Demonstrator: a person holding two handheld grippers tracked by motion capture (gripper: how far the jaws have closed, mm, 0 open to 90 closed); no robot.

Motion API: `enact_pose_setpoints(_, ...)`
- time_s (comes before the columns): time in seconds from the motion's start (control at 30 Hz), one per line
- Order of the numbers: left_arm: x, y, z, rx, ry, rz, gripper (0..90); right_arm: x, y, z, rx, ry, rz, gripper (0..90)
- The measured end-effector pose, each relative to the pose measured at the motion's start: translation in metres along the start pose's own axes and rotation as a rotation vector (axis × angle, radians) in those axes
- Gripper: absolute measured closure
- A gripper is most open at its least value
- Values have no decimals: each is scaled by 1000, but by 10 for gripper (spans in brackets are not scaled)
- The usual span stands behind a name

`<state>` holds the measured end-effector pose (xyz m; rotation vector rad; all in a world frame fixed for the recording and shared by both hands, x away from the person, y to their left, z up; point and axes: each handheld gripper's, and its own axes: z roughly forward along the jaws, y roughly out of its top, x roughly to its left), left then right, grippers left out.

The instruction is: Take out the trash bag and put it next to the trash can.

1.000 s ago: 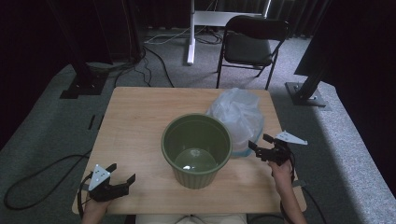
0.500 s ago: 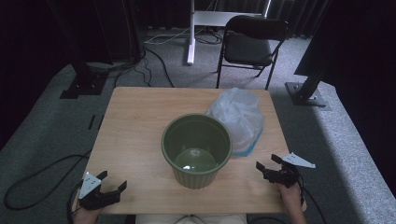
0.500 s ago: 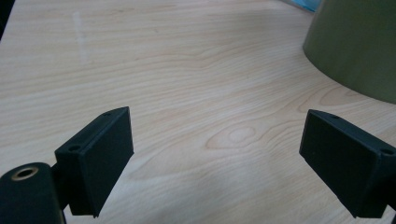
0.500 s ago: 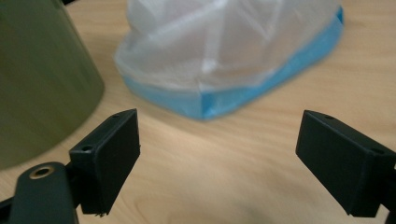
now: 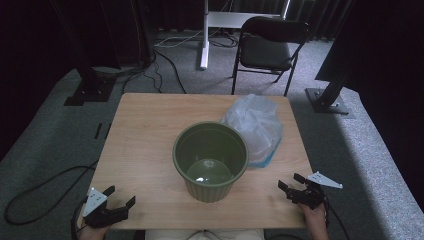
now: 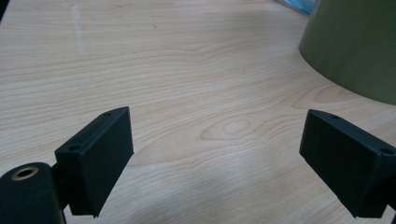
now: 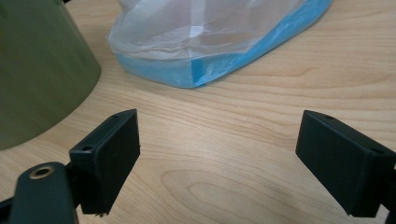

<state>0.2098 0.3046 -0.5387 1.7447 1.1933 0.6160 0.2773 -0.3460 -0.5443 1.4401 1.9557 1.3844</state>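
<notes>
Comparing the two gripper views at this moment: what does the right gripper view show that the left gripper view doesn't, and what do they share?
Right gripper view alone: the translucent plastic bag, whole, with blue showing through its lower part, lying on the table beside the pot, ahead of the right gripper with open, empty jaws.

Left gripper view alone: the left gripper, jaws likewise open and empty, over a broad bare stretch of tabletop; just a blue sliver peeks past the pot.

Both: the wooden table and the green pot, seen from opposite sides.
</notes>
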Motion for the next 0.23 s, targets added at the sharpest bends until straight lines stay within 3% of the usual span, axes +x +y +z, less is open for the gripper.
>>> enact_pose_setpoints(0.23, 0, 0, 1, -1, -4, -16, 103, -3, -2, 0, 1, 5, 18, 129)
